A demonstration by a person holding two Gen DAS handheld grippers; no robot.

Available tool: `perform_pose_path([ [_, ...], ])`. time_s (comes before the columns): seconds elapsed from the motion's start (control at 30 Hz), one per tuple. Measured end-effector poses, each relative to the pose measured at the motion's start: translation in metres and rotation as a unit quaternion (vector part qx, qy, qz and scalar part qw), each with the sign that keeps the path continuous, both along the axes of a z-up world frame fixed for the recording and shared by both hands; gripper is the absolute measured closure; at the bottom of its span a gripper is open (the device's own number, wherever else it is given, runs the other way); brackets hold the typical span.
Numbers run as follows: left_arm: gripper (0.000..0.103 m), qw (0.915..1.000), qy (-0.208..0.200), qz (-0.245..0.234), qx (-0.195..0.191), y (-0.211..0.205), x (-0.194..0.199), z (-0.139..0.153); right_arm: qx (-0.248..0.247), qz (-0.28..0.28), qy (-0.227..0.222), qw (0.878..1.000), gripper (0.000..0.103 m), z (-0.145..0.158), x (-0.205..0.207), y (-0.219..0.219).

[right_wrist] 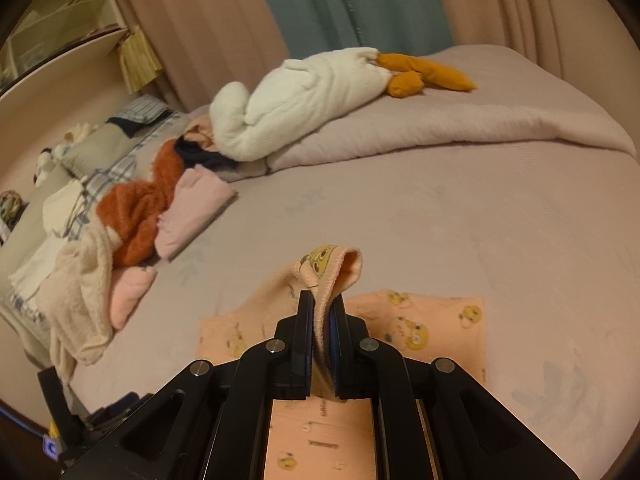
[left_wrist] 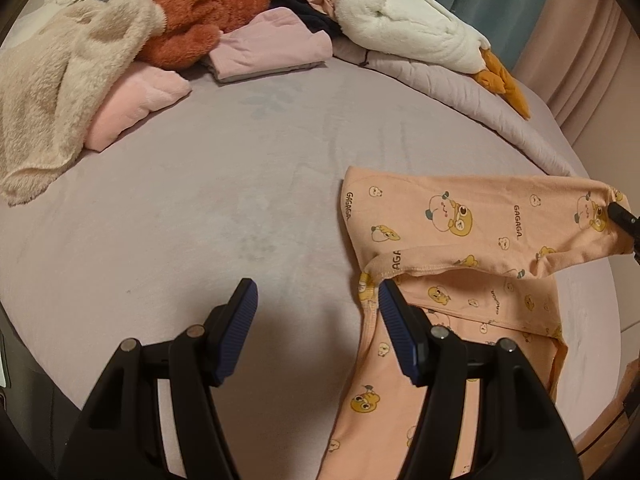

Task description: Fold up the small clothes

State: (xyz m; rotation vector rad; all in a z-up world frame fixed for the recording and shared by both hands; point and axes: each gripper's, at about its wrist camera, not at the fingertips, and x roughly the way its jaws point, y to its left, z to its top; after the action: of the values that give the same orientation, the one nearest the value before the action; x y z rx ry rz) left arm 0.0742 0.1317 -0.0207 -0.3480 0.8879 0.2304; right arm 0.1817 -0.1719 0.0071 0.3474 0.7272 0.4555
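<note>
A peach garment [left_wrist: 460,272] printed with yellow cartoon ducks lies on the mauve bed sheet [left_wrist: 224,208], partly folded over itself. My left gripper [left_wrist: 318,294] hangs open just above the sheet, its right finger over the garment's left edge and nothing between the pads. In the right wrist view my right gripper [right_wrist: 322,300] is shut on a ribbed hem of the peach garment [right_wrist: 420,320], which loops up past the fingertips. The tip of the right gripper [left_wrist: 624,220] shows at the right edge of the left wrist view, holding the lifted sleeve end.
Folded pink clothes [left_wrist: 272,46], a rust fleece [left_wrist: 192,12], a beige fleece [left_wrist: 56,92] and a dark garment [left_wrist: 304,4] pile up at the far left. A white goose plush [left_wrist: 408,28] lies on a rolled quilt [left_wrist: 472,92]. Curtains [right_wrist: 320,8] hang behind.
</note>
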Motion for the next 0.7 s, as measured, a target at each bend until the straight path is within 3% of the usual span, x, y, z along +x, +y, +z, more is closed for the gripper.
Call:
perform_pose_path([
  [0.4, 0.04, 0.9996, 0.013, -0.026, 0.0, -0.012, 0.021, -0.005, -0.009, -0.031, 0.038, 0.999, 0.094, -0.039, 0.009, -0.018],
  [0.7, 0.042, 0.9988, 0.014, -0.043, -0.022, -0.012, 0.041, -0.011, -0.017, -0.054, 0.063, 0.996, 0.094, -0.063, 0.015, -0.03],
])
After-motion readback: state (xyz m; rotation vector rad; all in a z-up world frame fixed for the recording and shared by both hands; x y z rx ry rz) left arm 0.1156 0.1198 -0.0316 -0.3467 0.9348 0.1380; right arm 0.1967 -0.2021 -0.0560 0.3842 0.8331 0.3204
